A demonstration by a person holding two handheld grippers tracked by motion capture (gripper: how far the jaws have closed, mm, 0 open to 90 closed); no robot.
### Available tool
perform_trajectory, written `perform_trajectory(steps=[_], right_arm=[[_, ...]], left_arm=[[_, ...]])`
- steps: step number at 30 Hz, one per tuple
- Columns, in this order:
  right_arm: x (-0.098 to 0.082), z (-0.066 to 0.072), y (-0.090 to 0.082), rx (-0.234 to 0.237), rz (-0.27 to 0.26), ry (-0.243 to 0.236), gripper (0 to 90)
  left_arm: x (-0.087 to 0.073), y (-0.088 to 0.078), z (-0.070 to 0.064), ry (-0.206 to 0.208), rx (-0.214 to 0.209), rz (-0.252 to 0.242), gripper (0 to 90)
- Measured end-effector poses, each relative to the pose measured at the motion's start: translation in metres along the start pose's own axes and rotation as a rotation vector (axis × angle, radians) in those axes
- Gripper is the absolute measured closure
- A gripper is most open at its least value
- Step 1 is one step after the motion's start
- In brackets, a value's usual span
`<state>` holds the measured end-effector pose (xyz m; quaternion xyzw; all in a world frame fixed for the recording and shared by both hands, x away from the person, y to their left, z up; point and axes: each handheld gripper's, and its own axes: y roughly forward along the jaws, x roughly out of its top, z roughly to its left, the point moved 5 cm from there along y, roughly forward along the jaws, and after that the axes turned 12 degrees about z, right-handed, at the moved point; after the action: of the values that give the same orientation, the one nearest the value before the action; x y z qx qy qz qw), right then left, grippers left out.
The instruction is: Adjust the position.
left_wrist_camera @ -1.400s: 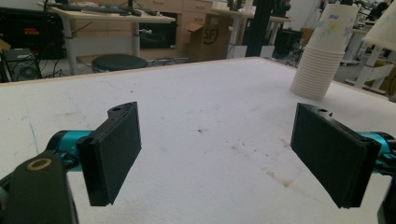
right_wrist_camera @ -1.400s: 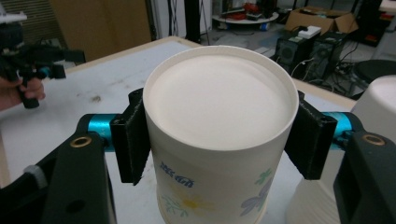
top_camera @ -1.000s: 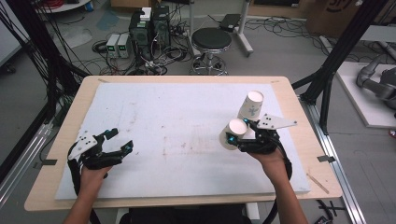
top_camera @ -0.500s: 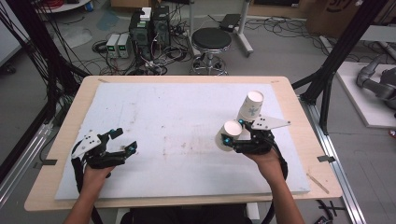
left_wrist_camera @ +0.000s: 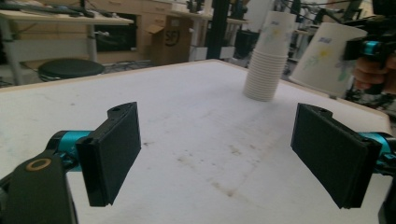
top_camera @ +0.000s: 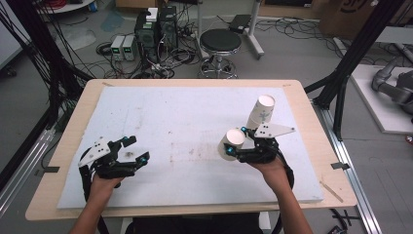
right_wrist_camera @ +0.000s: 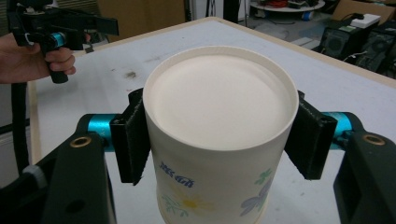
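A stack of white paper cups with flower prints stands at the right of the white board; it also shows in the left gripper view. My right gripper is shut on a single paper cup just left of the stack, held tilted above the board. In the right gripper view the pads press both sides of the cup, whose closed base faces the camera. My left gripper hovers open and empty near the board's front left, jaws wide apart.
The board lies on a wooden table. Beyond the far edge are a round stool, electronics boxes and cables on the floor. Black frame posts stand at the right. The left gripper view shows the held cup.
The right gripper has carried the cup a little to the left, away from the stack. The left gripper has barely shifted.
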<state>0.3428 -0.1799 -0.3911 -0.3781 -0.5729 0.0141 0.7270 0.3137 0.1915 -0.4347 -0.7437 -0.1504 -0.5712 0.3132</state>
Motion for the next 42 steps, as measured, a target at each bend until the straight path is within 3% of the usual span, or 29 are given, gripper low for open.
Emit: perform_trajectory(steps=[6, 7, 13, 18, 25, 36, 42], right_arm=[[0.003, 0.007, 0.005, 0.028, -0.008, -0.020, 33.1], [0.004, 0.008, 0.005, 0.034, -0.006, -0.023, 33.1], [0.006, 0.012, 0.012, 0.066, -0.002, -0.038, 33.1], [0.009, 0.019, 0.018, 0.092, 0.007, -0.043, 33.1], [0.012, 0.026, 0.027, 0.111, 0.016, -0.062, 33.1], [0.016, 0.039, 0.035, 0.157, 0.033, -0.072, 33.1], [0.021, 0.049, 0.043, 0.187, 0.040, -0.099, 33.1]], left_arm=[[0.003, 0.009, -0.012, 0.037, -0.051, 0.015, 15.9], [0.003, 0.013, -0.017, 0.052, -0.081, 0.026, 15.9], [0.009, 0.032, -0.031, 0.128, -0.145, 0.064, 15.9], [0.012, 0.054, -0.046, 0.137, -0.208, 0.113, 15.9], [0.012, 0.073, -0.061, 0.166, -0.263, 0.145, 15.7], [0.014, 0.091, -0.072, 0.195, -0.312, 0.169, 15.7], [0.015, 0.105, -0.081, 0.207, -0.340, 0.181, 15.7]])
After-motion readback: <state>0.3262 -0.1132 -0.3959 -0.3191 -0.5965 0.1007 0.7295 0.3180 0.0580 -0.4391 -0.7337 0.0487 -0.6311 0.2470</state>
